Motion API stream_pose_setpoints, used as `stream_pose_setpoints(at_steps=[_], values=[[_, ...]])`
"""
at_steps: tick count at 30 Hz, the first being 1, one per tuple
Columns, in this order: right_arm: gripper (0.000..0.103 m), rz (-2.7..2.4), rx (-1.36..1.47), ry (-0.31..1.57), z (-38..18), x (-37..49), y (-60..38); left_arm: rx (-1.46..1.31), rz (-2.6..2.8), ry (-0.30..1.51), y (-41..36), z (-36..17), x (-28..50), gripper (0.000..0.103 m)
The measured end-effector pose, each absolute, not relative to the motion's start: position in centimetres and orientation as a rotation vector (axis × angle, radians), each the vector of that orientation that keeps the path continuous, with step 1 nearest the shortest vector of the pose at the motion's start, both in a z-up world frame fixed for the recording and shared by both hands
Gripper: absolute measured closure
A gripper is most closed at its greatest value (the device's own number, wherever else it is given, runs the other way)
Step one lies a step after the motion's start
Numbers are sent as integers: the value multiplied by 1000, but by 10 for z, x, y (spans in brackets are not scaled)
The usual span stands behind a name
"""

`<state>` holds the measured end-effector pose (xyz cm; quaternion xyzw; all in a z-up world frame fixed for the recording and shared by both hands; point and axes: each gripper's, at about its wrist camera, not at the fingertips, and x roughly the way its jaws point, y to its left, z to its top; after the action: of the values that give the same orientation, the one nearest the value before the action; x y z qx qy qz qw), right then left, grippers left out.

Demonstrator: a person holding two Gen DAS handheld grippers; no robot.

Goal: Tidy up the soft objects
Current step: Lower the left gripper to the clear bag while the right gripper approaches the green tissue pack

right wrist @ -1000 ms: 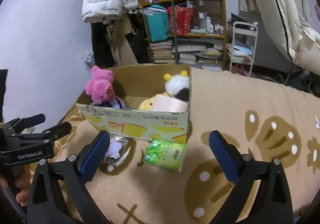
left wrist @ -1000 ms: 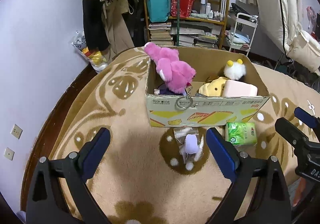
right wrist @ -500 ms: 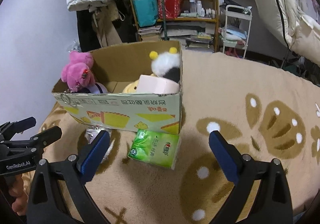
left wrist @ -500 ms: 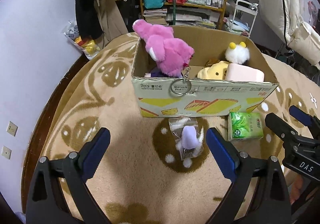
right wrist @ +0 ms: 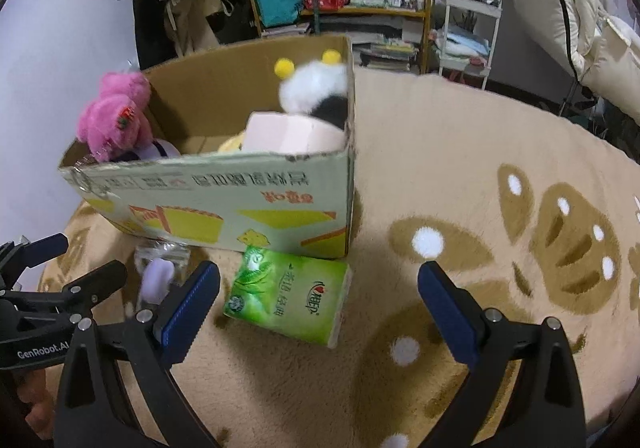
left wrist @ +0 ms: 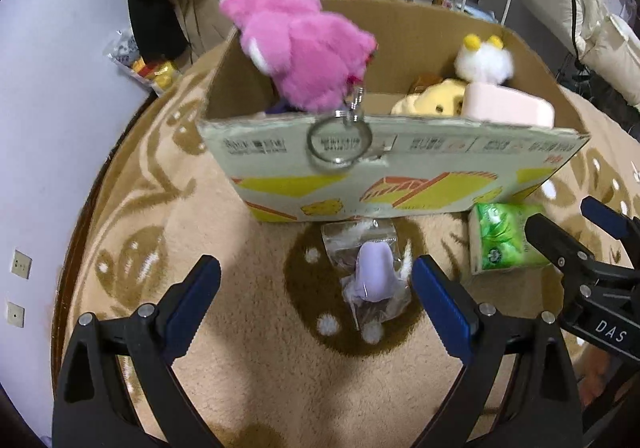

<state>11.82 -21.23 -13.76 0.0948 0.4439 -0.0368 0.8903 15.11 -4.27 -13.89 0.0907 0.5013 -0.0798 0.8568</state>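
Approach step: left gripper (left wrist: pixel 316 288) and right gripper (right wrist: pixel 318 298), jaws spread, empty. Next, bagged lilac plush toy (left wrist: pixel 374 276) to be pinched, then green plastic tissue pack (right wrist: pixel 288 298), for printed cardboard box (left wrist: pixel 400 163).

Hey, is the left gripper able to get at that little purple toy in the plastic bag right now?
Probably yes: the left gripper is open, the bagged purple toy lies on the blanket just ahead between its fingers, with nothing in between.

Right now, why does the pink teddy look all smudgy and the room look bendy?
Left wrist view: the pink plush and its key ring are motion-blurred; the bagged purple toy is sharper. Both views: the fisheye lens bends the cardboard box edges and darkens the corners.
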Motion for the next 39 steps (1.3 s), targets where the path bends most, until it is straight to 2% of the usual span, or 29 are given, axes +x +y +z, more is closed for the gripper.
stream_pose_setpoints(at_steps=[18, 39], values=[[0, -89, 224, 1018, -165, 131, -220, 113, -248, 1164, -47, -168, 181, 8], [0, -6, 179, 1034, -174, 133, -205, 39, -247, 1236, -40, -194, 219, 8]])
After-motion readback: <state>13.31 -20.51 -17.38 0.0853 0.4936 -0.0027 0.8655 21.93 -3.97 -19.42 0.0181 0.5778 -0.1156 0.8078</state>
